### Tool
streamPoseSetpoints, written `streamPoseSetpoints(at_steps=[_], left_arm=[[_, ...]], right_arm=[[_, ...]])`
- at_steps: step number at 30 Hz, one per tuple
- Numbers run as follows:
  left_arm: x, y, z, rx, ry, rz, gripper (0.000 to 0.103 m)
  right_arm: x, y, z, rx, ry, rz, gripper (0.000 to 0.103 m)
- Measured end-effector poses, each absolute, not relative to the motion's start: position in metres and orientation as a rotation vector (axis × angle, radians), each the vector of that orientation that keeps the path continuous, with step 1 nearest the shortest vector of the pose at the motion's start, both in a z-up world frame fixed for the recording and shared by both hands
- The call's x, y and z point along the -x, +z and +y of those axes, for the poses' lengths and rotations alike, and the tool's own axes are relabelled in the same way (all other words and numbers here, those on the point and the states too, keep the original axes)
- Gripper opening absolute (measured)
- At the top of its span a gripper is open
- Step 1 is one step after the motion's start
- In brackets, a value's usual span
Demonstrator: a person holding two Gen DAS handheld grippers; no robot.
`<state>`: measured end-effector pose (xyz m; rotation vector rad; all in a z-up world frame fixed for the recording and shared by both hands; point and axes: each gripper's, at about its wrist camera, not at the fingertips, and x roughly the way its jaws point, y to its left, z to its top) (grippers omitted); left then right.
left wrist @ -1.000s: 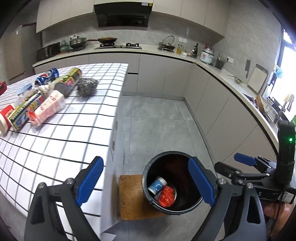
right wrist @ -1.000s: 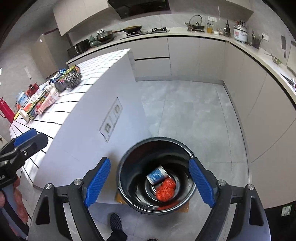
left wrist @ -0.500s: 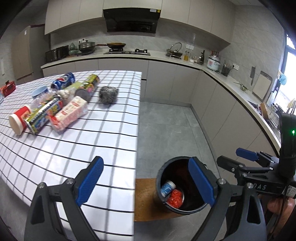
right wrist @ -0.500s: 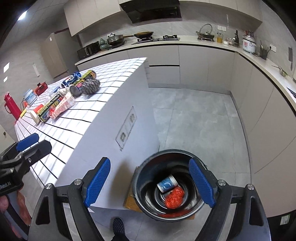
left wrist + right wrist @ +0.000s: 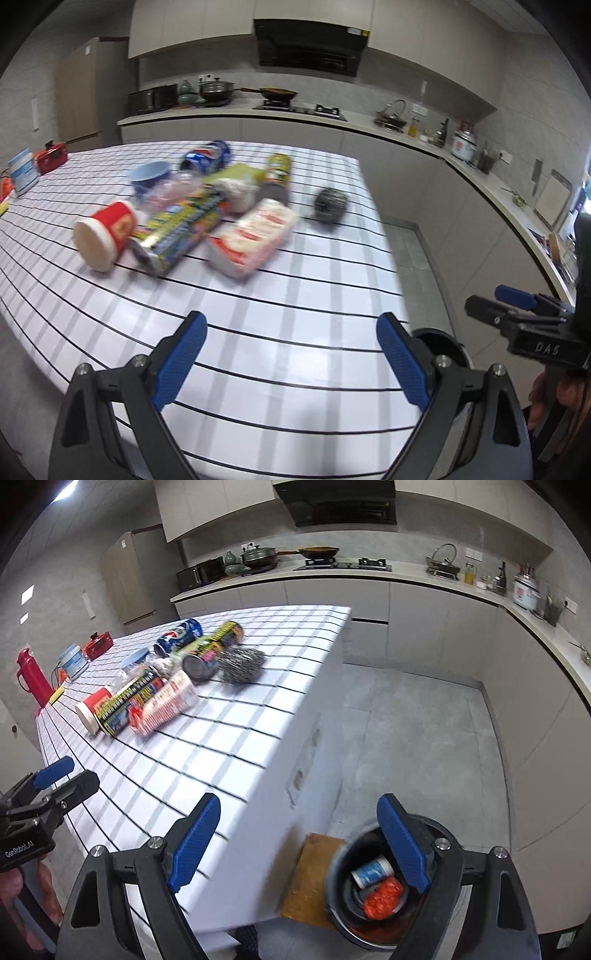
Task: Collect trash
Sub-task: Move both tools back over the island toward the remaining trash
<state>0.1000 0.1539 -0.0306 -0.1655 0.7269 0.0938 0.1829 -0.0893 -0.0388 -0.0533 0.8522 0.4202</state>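
A pile of trash lies on the checked table (image 5: pixel 295 332): a red cup (image 5: pixel 105 236), a colourful box (image 5: pixel 184 230), a white-red packet (image 5: pixel 255 236), a steel scourer (image 5: pixel 330 203), a Pepsi can (image 5: pixel 205 157) and a yellow can (image 5: pixel 277 171). My left gripper (image 5: pixel 291 363) is open and empty above the table's near part. My right gripper (image 5: pixel 299 843) is open and empty over the table's edge. The black bin (image 5: pixel 373 886) stands on the floor with a blue-white can (image 5: pixel 371 871) and red wrapper (image 5: pixel 384 899) inside. The same pile shows in the right wrist view (image 5: pixel 162 686).
A wooden board (image 5: pixel 310 875) lies under the bin beside the table. A red flask (image 5: pixel 31 677), a red pot (image 5: pixel 98 644) and a white tub (image 5: pixel 74 664) stand at the table's far left. Kitchen counters (image 5: pixel 535 627) run along the back and right.
Both grippers have risen and swung left from above the bin toward the table. The trash pile is nearer and larger in both views. Both stay open and empty.
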Motion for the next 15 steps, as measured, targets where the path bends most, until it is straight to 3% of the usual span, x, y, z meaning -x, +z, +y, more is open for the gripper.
streamPoseSetpoints(at_steps=[15], left_arm=[[-0.125, -0.031, 0.31, 0.207, 0.227, 0.714, 0.094]], right_arm=[[-0.232, -0.031, 0.037, 0.075, 0.428, 0.842, 0.088]])
